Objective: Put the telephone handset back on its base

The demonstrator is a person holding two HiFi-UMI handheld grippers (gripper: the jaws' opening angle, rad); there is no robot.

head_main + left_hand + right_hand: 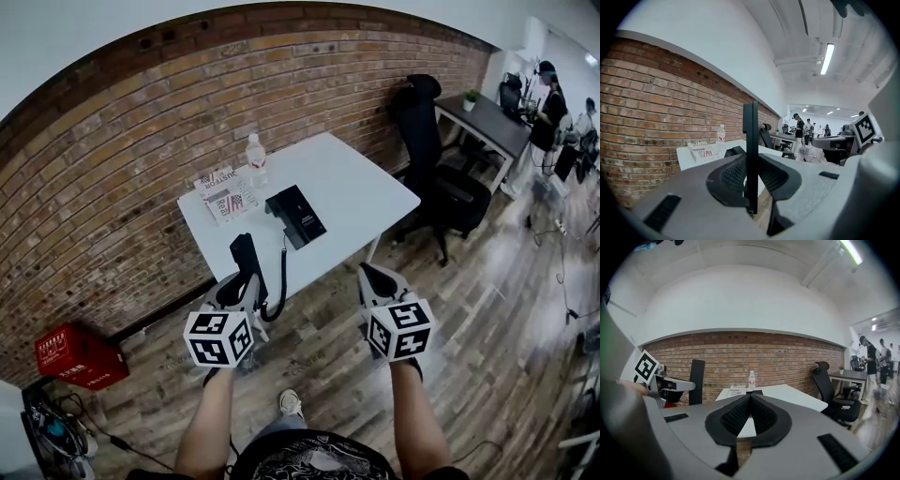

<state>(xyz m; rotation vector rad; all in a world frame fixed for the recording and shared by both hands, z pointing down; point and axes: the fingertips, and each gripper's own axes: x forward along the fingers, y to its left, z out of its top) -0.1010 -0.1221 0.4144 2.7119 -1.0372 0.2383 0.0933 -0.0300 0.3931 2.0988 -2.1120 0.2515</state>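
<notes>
The black telephone handset [247, 256] stands upright in my left gripper [244, 281], which is shut on it, just off the near edge of the white table [361, 187]. Its coiled cord [279, 286] loops up to the black base [296, 217] lying flat on the table. In the left gripper view the handset [751, 145] is a thin vertical bar clamped between the pads of the left gripper [751, 180], with the base [734, 151] beyond. My right gripper [370, 274] hovers to the right, shut and empty. In the right gripper view the right gripper [750, 401] points at the table and the handset [697, 380] shows at the left.
A water bottle [256, 159] and a printed box [226, 198] sit behind the base near the brick wall. A black office chair [433, 155] stands right of the table. A red crate [79, 355] is on the wooden floor at the left. People stand at desks far right.
</notes>
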